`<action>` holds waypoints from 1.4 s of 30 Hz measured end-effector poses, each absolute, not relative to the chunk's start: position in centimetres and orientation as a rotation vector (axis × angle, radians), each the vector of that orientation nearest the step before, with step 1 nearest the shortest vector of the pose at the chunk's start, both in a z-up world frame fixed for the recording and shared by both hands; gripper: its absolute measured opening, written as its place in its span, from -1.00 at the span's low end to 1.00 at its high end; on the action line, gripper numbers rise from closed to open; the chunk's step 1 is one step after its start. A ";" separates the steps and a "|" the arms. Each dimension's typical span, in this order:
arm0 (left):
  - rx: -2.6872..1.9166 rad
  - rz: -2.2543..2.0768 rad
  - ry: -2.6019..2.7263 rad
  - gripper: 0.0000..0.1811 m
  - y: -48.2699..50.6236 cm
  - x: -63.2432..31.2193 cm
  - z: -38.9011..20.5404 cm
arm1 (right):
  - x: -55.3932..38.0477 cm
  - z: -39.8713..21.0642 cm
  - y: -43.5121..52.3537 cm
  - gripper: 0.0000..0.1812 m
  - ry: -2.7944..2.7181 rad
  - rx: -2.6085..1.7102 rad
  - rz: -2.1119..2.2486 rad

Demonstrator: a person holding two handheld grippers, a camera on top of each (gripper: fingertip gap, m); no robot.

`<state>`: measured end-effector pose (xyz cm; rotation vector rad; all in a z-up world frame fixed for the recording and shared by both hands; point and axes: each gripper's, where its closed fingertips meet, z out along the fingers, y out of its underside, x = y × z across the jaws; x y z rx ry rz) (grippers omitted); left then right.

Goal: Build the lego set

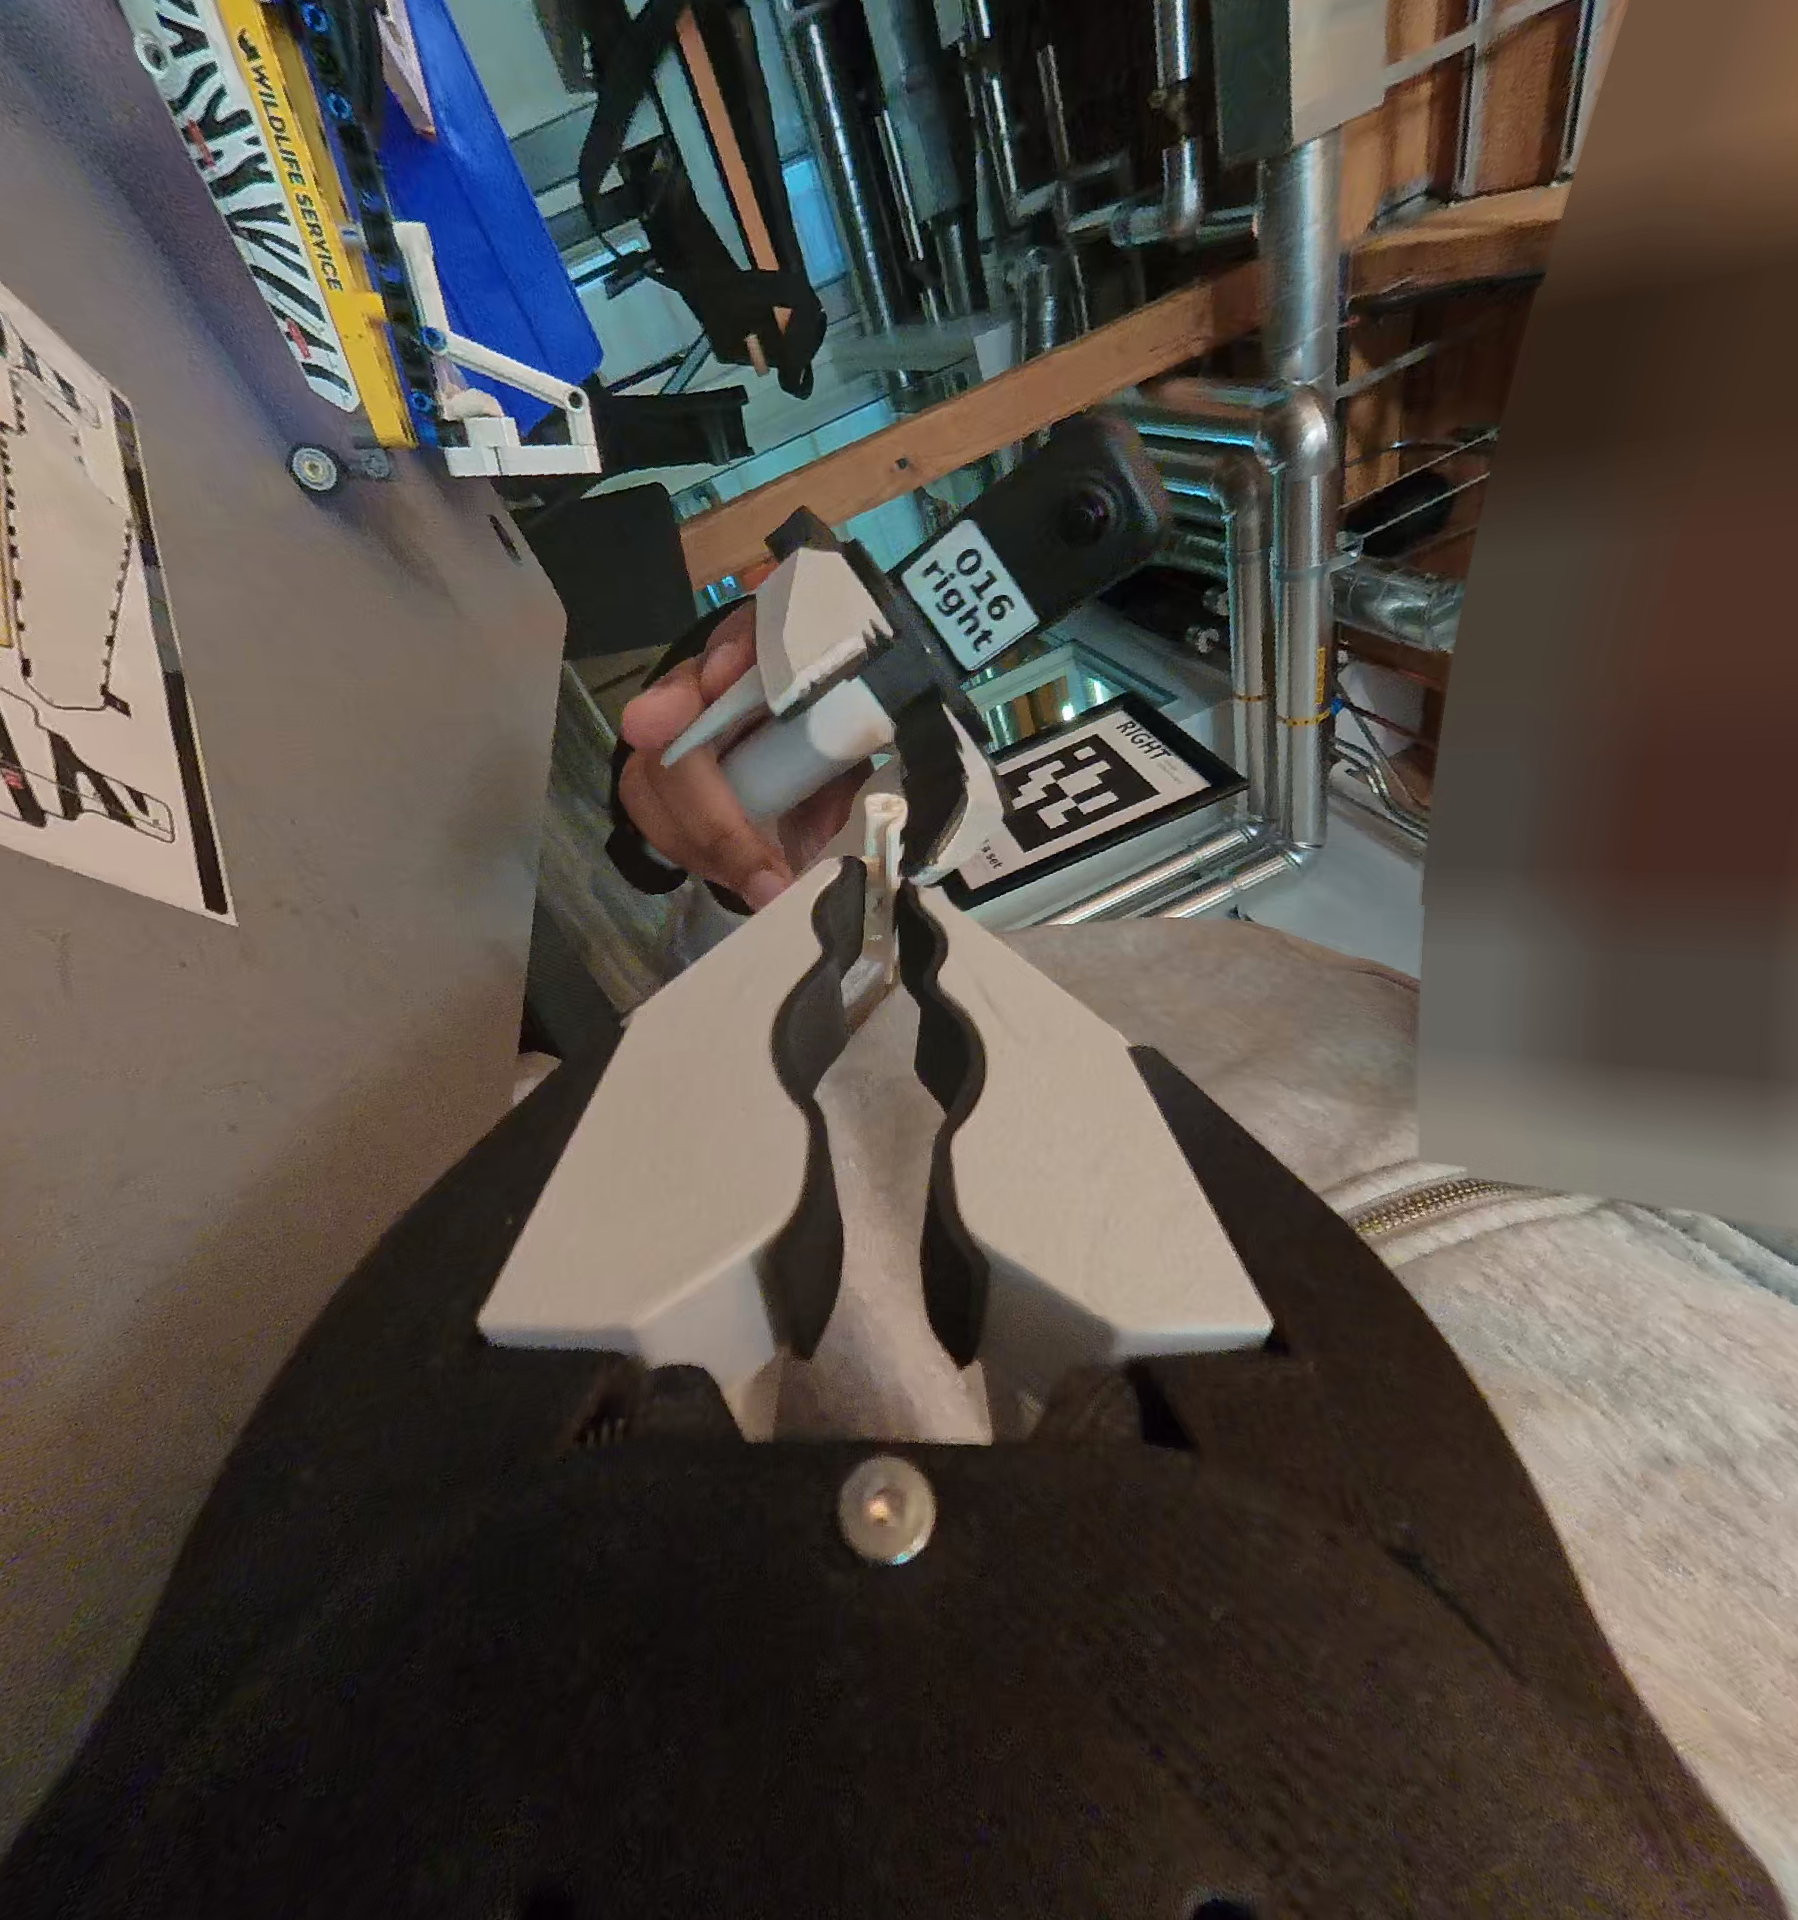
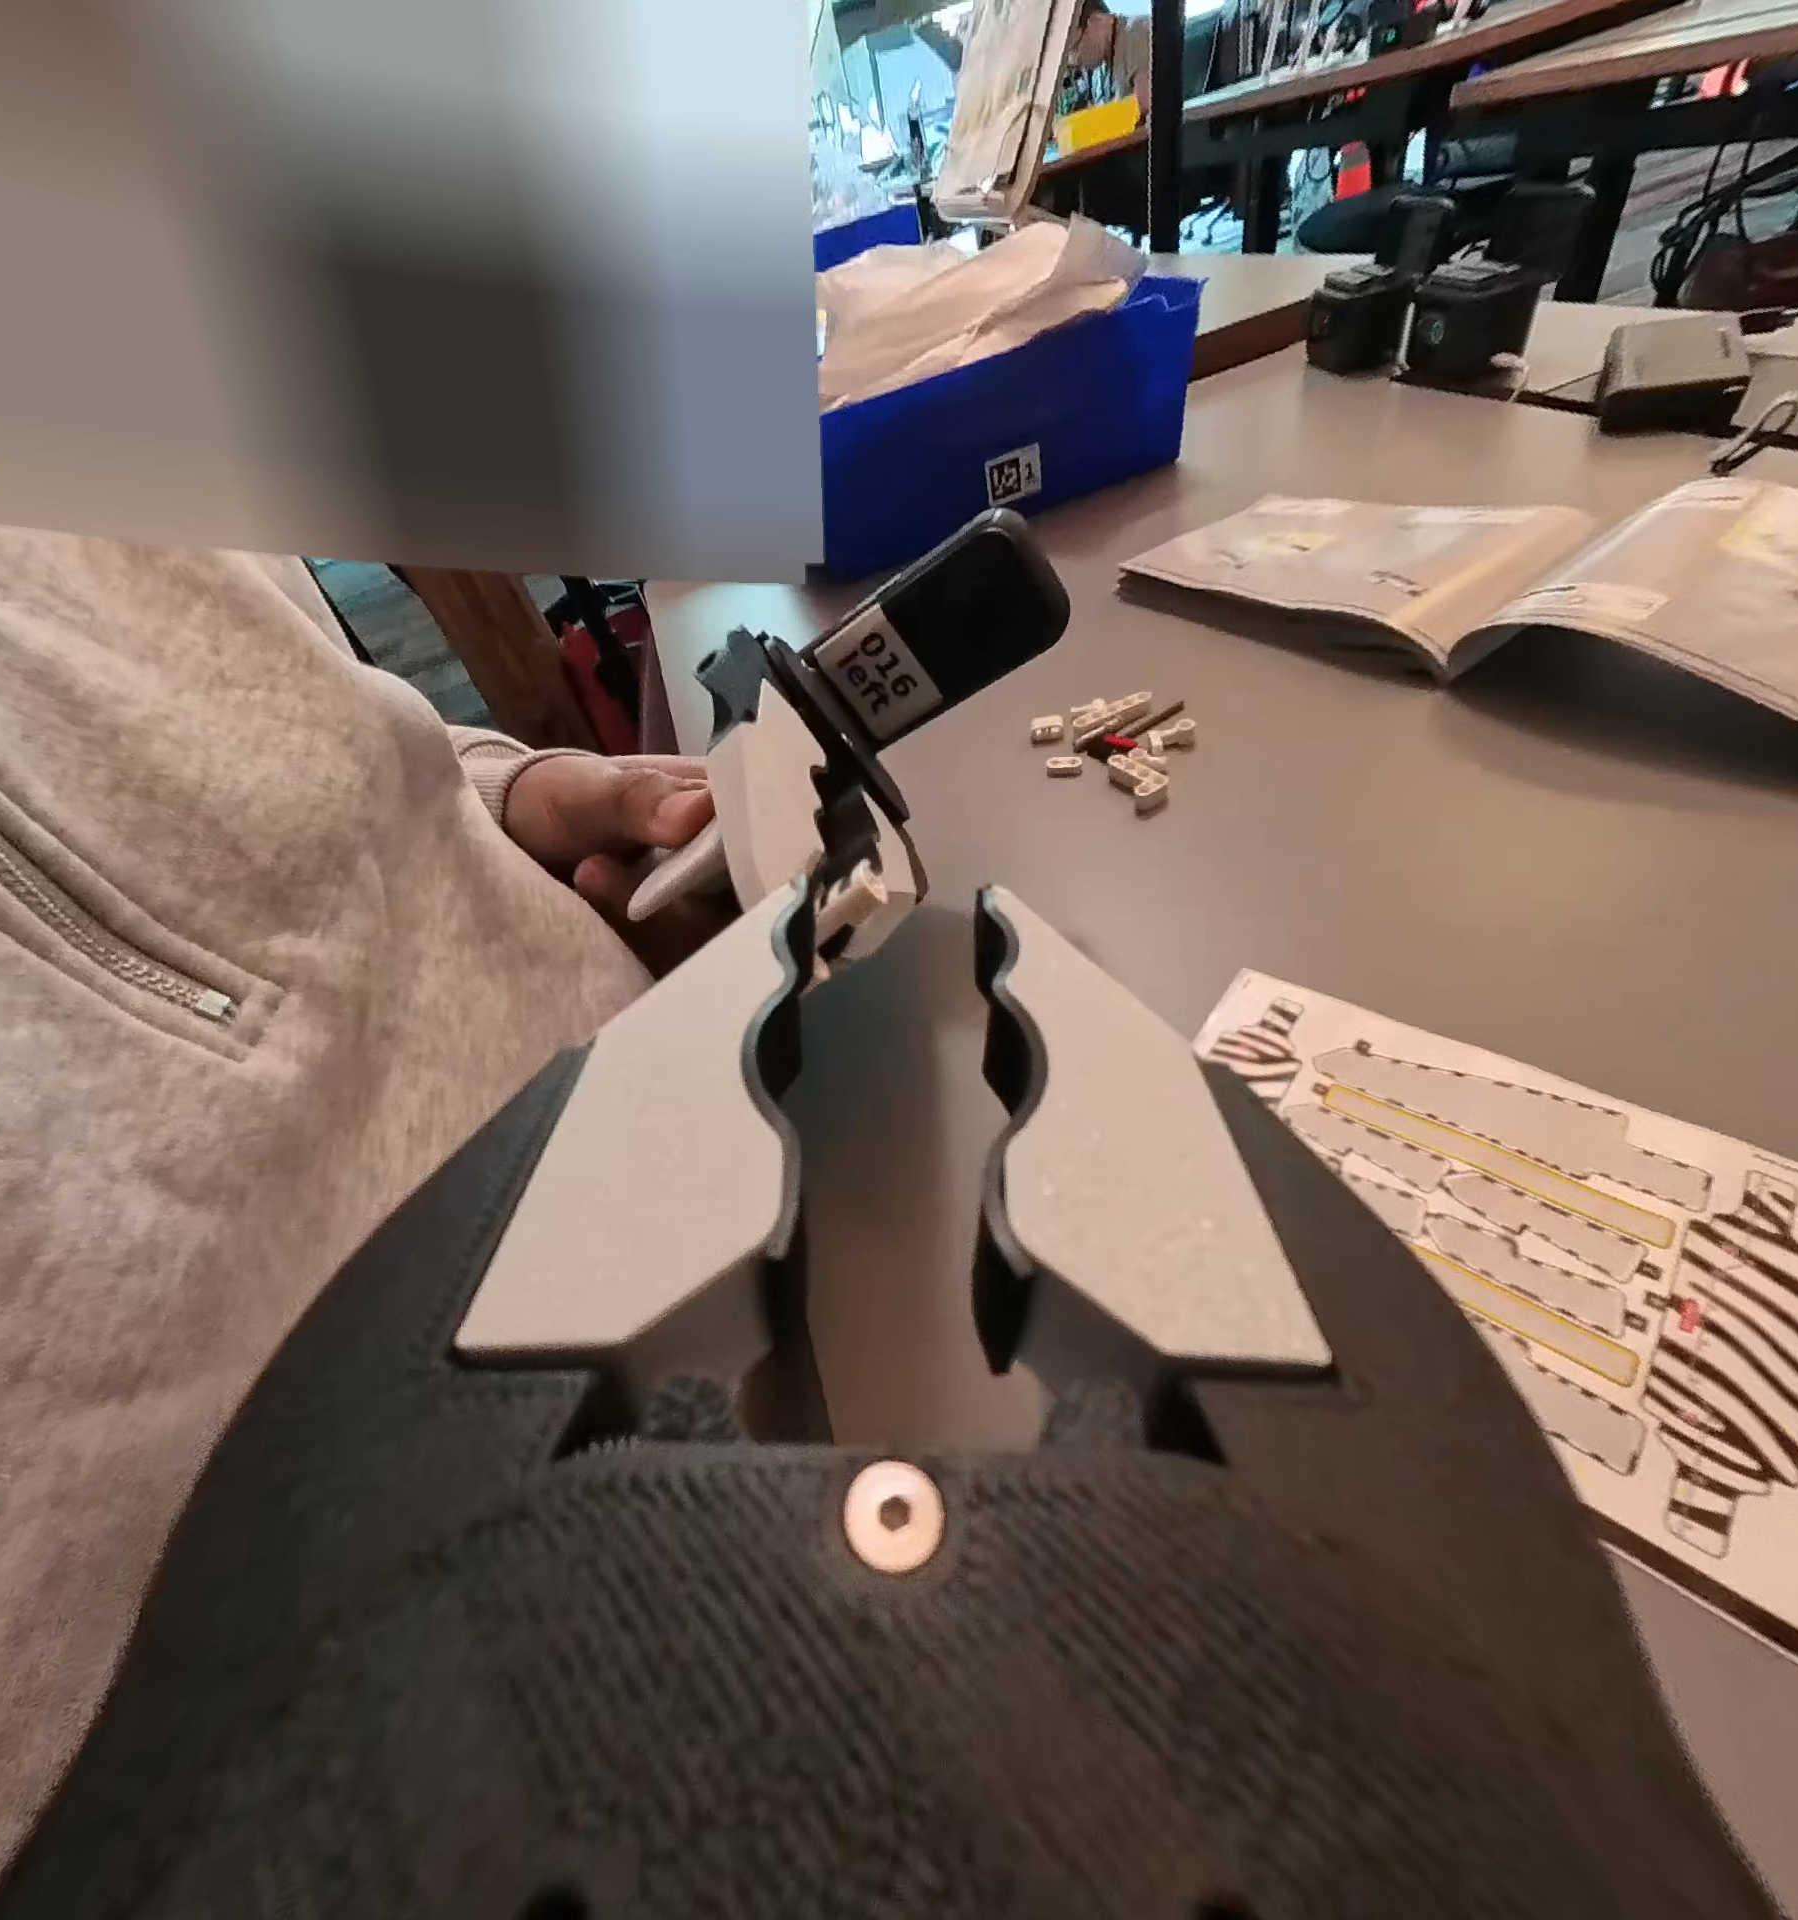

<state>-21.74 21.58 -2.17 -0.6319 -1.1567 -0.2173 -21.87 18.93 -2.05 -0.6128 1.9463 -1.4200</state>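
While the left tongs (image 1: 879, 883) pinch a white lego piece (image 1: 882, 831) above the person's lap, the right tongs (image 2: 890, 914) gape empty just beside it. Loose pieces (image 2: 1113, 743) lie farther off on the tabletop (image 2: 1394, 831), a sticker sheet (image 2: 1549, 1278) nearer right.

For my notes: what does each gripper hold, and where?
The left gripper pinches a small white lego piece by its lower end. The right gripper holds nothing.
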 end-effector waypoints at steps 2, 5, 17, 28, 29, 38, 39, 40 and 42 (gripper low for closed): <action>-0.650 -0.190 -1.194 -0.94 21.4 -21.8 -2.8 | -22.1 -2.4 18.7 -0.66 2.002 -0.640 -1.417; -0.640 -0.180 -1.202 -0.94 21.0 -21.8 -2.9 | -23.0 -2.1 17.8 -0.71 2.096 -0.646 -1.523; -0.657 -0.154 -1.209 -0.95 21.0 -21.7 -2.9 | -22.5 -2.8 17.9 -0.56 2.091 -0.631 -1.446; -0.666 -0.165 -1.196 -0.96 21.3 -21.5 -2.8 | -22.1 -2.4 17.9 -0.64 2.020 -0.548 -1.438; -0.679 -0.152 -1.200 -0.96 21.3 -21.5 -2.9 | -22.0 -2.8 17.8 -0.60 2.041 -0.562 -1.437; -0.672 -0.120 -1.219 -0.99 20.7 -21.6 -3.0 | -21.9 -1.8 17.5 -0.59 2.063 -0.590 -1.490; -0.679 -0.122 -1.217 -0.99 20.8 -21.6 -2.9 | -21.6 -2.2 17.6 -0.59 2.069 -0.598 -1.456; -0.695 -0.119 -1.225 -0.98 21.0 -21.6 -3.1 | -21.5 -2.8 17.5 -0.60 2.096 -0.608 -1.443; -0.726 -0.083 -1.243 -0.98 21.0 -21.6 -3.3 | -21.7 -3.3 17.3 -0.59 2.127 -0.628 -1.455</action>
